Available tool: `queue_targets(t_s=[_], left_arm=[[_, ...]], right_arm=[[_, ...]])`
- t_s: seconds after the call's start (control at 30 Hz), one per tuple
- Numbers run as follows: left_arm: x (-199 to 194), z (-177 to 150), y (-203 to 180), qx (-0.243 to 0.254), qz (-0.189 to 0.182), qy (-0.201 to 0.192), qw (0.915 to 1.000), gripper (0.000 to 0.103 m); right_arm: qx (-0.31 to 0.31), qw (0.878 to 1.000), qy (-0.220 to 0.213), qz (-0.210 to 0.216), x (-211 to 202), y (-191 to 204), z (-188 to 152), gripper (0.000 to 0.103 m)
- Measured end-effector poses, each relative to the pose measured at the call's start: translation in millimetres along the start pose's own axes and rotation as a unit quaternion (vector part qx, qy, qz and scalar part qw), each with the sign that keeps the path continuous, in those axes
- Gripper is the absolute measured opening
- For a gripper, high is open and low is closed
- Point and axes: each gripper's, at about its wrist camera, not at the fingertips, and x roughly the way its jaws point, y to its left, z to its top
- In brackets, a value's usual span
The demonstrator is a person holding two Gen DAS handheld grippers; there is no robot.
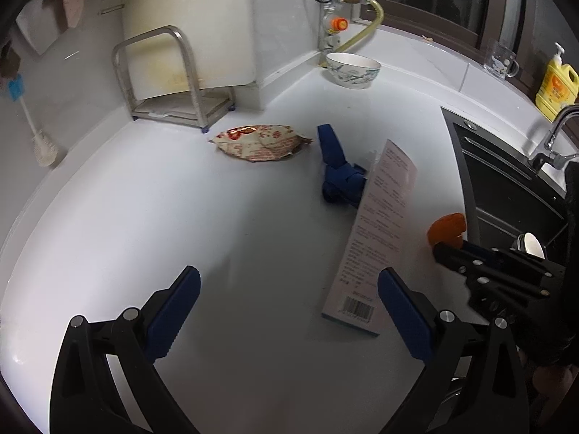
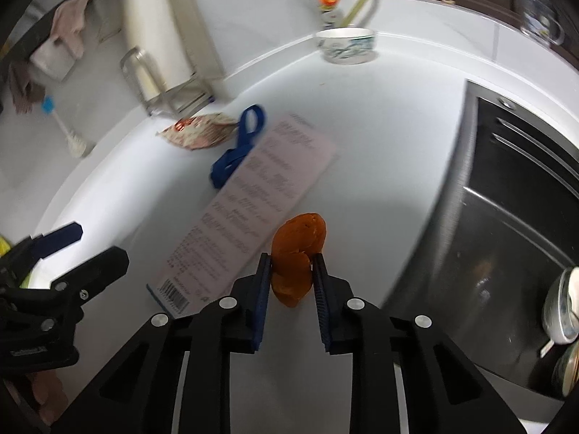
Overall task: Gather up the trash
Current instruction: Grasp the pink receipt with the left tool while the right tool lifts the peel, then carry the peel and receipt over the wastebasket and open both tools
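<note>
A curled orange peel (image 2: 297,242) sits between the blue pads of my right gripper (image 2: 292,258), which is shut on it just above the white counter (image 2: 380,137). In the left wrist view the peel (image 1: 447,227) shows at the right, by the sink edge. A long flat printed carton (image 1: 376,224) lies beside it, with a blue strap (image 1: 336,166) and a red-patterned snack wrapper (image 1: 260,141) further back. My left gripper (image 1: 289,276) hangs open over bare counter, with nothing between its fingers and the carton's barcode end near its right finger.
A dark steel sink (image 1: 506,181) with a tap (image 1: 553,133) borders the counter on the right, with dishes in it. A patterned bowl (image 1: 353,70) stands at the back, a metal rack (image 1: 170,83) at the back left, and a yellow soap bottle (image 1: 555,86) behind the sink.
</note>
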Motion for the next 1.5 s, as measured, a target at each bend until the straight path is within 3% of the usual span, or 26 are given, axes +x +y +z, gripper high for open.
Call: queue_targets(t_s=[0.57,1.07,1.17,1.3,1.5], left_arm=[[43.7,5.2,-53.7,0.070,-0.024,0.012,0.9971,0.097],[70.7,9.2,-67.0,0.075,-0.021,0.021,0.9967,0.094],[69.3,9.8,-69.0,0.077,-0.030,0.016,0.9964,0.082],[66.8,12.5,-73.2,0.084,-0.049,0.017,0.9951,0.054],[60.7,11.0,-71.7,0.078,-0.058,0.025,0.9950,0.053]], right_arm=[[0.060,0.998,-0.025,-0.020,-55.3,-35.1,-32.9,0.022],[0.069,0.997,-0.032,-0.021,-67.6,-39.2,-42.1,0.022],[0.071,0.997,-0.031,-0.021,-67.6,-39.7,-42.9,0.022],[0.076,0.996,-0.030,-0.018,-69.0,-40.6,-42.9,0.022],[0.073,0.997,-0.032,-0.017,-72.8,-36.2,-44.1,0.022]])
